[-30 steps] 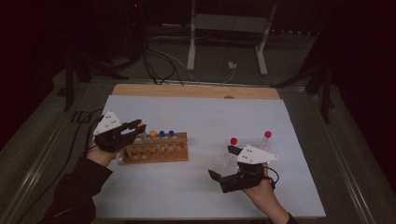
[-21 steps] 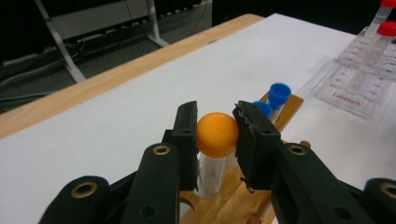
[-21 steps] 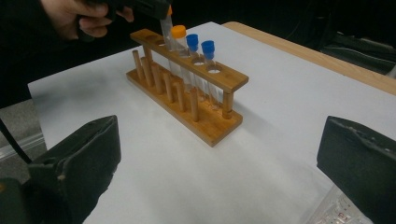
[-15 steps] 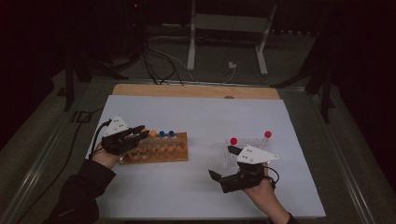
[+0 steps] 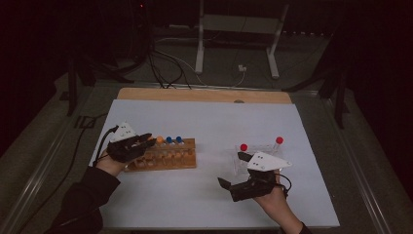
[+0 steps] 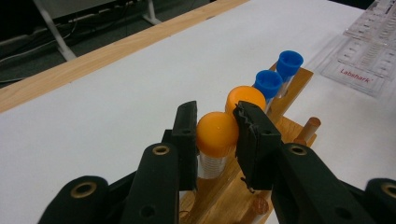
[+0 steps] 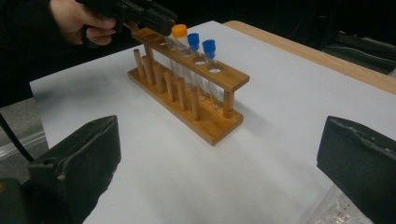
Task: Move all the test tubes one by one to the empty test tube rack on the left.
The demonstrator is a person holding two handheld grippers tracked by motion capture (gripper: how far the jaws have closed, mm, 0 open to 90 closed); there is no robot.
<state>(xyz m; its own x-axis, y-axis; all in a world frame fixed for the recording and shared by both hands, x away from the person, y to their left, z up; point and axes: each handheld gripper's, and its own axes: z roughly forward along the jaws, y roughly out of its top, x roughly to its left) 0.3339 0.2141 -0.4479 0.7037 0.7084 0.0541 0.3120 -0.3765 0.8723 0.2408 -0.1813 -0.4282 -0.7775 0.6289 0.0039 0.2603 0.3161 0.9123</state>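
Left gripper view: orange-capped tube clamped at rack's left end

Left gripper grips 1 orange-capped tube standing in the wooden rack on the white surface. Right gripper, jaws wide apart and holding nothing, rests near the clear rack.

orange-capped tube body hidden behind left claw, clear rack cut off at edge

My black left gripper frames an orange-capped tube; another orange cap and two blue caps sit upper right of it in the tan wooden rack. The white table sheet fills the upper left, and two red caps show right of centre in the high view.
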